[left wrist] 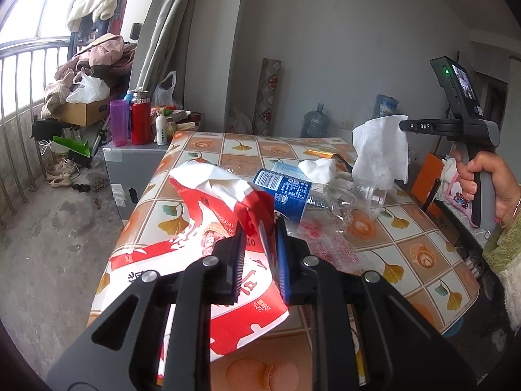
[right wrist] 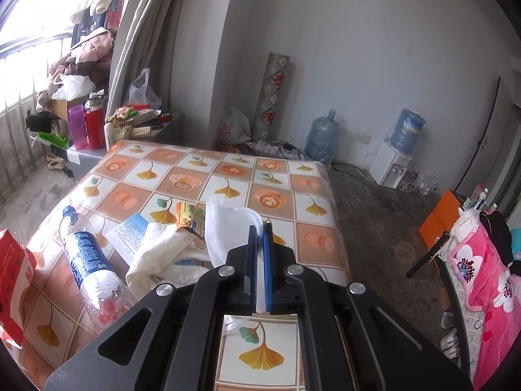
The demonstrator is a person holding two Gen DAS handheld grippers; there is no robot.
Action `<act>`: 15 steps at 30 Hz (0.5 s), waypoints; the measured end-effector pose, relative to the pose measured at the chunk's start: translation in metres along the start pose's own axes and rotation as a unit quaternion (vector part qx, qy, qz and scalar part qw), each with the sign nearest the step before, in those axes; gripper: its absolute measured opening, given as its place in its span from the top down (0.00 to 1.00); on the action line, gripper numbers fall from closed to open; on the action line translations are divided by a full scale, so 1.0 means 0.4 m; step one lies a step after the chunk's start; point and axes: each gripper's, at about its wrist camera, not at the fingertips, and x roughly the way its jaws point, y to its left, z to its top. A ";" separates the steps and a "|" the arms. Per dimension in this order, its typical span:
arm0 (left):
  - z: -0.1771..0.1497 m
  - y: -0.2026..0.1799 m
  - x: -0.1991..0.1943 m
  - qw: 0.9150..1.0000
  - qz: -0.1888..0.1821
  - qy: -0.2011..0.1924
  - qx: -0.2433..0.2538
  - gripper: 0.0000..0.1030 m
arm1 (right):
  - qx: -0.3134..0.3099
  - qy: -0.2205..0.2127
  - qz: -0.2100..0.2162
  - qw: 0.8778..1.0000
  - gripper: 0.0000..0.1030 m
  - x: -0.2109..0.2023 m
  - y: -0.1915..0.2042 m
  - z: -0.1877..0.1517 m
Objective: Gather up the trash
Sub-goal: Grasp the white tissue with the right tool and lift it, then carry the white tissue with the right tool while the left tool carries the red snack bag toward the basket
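Cluttered tablecloth w/ trash: left gripper pinches red bag; right gripper clamps tissue. Bottle at 9 o'clock. Risk: thin tissue slips, thin pinch.

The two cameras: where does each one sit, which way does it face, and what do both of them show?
Left wrist: sits on the left gripper, faces across the table; its fingers pinch the red bag. The right hand and its gripper show, holding a white tissue.

Right wrist: sits on the right gripper, faces over the table toward the far wall; its fingers clamp the same tissue.

Both show: the table, the plastic bottle, the red bag, the tissue, the water jug.
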 end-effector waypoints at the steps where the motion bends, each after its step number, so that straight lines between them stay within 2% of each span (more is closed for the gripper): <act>1: 0.003 -0.002 -0.005 1.000 0.000 -0.002 0.001 0.85 | 0.002 -0.003 -0.002 1.000 0.97 -0.008 -0.005 0.002; 15: 0.031 -0.037 -0.088 0.999 -0.013 -0.041 0.019 0.85 | 0.026 -0.044 -0.019 0.998 0.97 -0.148 -0.080 0.001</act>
